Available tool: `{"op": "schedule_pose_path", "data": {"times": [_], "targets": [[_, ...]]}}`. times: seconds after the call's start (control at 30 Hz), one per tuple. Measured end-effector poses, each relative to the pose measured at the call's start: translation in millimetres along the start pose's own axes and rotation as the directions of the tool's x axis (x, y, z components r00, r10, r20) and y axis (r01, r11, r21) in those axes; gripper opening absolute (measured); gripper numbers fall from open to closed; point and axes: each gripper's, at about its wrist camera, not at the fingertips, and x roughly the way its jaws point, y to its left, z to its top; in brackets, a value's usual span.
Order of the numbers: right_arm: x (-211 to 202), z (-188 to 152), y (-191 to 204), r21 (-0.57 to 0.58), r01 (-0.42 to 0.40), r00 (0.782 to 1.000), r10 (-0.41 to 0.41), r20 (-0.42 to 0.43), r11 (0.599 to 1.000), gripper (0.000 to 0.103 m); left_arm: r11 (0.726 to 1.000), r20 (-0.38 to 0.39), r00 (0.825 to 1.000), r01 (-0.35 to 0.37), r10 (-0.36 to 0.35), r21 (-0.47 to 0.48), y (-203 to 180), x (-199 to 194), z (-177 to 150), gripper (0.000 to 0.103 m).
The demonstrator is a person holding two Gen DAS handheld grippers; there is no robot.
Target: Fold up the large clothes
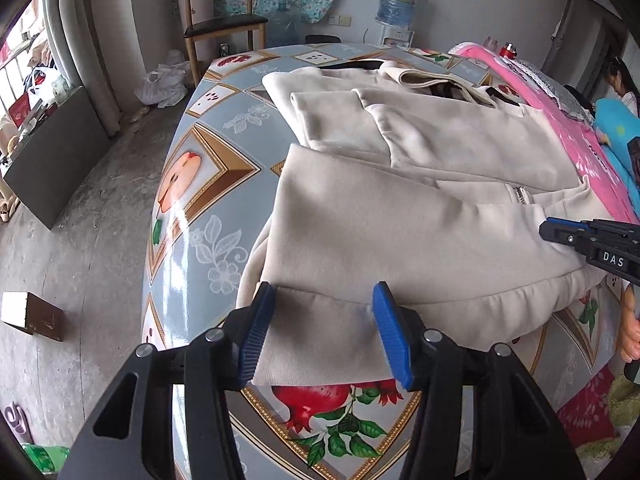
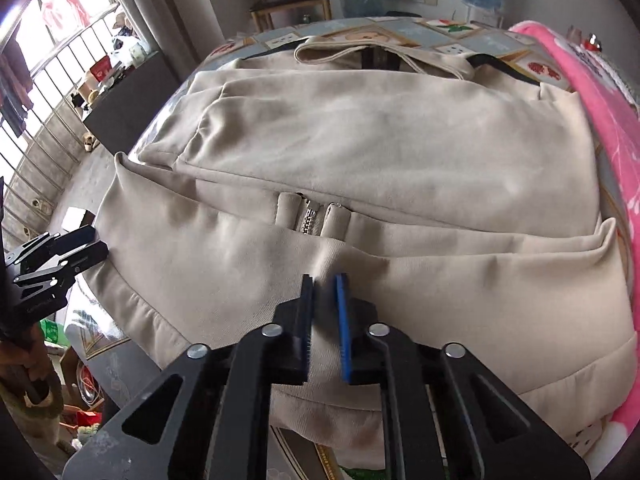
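Note:
A large cream zip jacket (image 1: 400, 208) lies spread on a round table (image 1: 192, 184), its sleeves folded across the chest and its bottom hem toward me. My left gripper (image 1: 324, 292) stands open at the hem's left corner. The hem cloth lies loose between its blue pads (image 1: 256, 332). In the right wrist view the jacket (image 2: 360, 140) fills the frame, with the zipper end (image 2: 307, 218) at the middle. My right gripper (image 2: 324, 280) is shut on a pinched ridge of the hem below the zipper. It also shows as the right gripper (image 1: 546, 230) in the left wrist view.
A pink blanket (image 1: 560, 120) lies along the table's right side beside the jacket. A wooden chair (image 1: 224, 20) and a water dispenser (image 1: 398, 0) stand behind the table. A person (image 1: 620, 80) sits at far right. A small box (image 1: 32, 314) is on the floor left.

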Motion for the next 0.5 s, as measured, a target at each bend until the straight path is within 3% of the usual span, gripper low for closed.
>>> {"op": "schedule_pose_path", "data": {"times": [0.17,0.3,0.4,0.5], "targets": [[-33.6,8.3,8.0,0.006,0.033,0.993,-0.033,0.114,0.999,0.004,1.000,0.018,1.000,0.020,-0.020,-0.010,1.6,-1.9,-1.1,0.050],[-57.8,24.3,18.3,-0.025,0.078,0.973,-0.070,0.219,0.997,0.004,1.000,0.044,0.999,0.019,-0.018,-0.021,3.8,-9.5,1.7,0.050],[-48.5,34.0,20.9,-0.041,0.104,0.970,-0.092,0.227,0.994,0.004,1.000,0.055,0.998,-0.005,0.006,-0.021,6.1,-12.5,2.9,0.050],[-14.1,33.0,15.4,-0.049,0.135,0.977,-0.125,0.175,0.990,0.004,0.999,0.068,0.997,-0.019,0.021,-0.031,10.7,-15.6,3.0,0.050]]}}
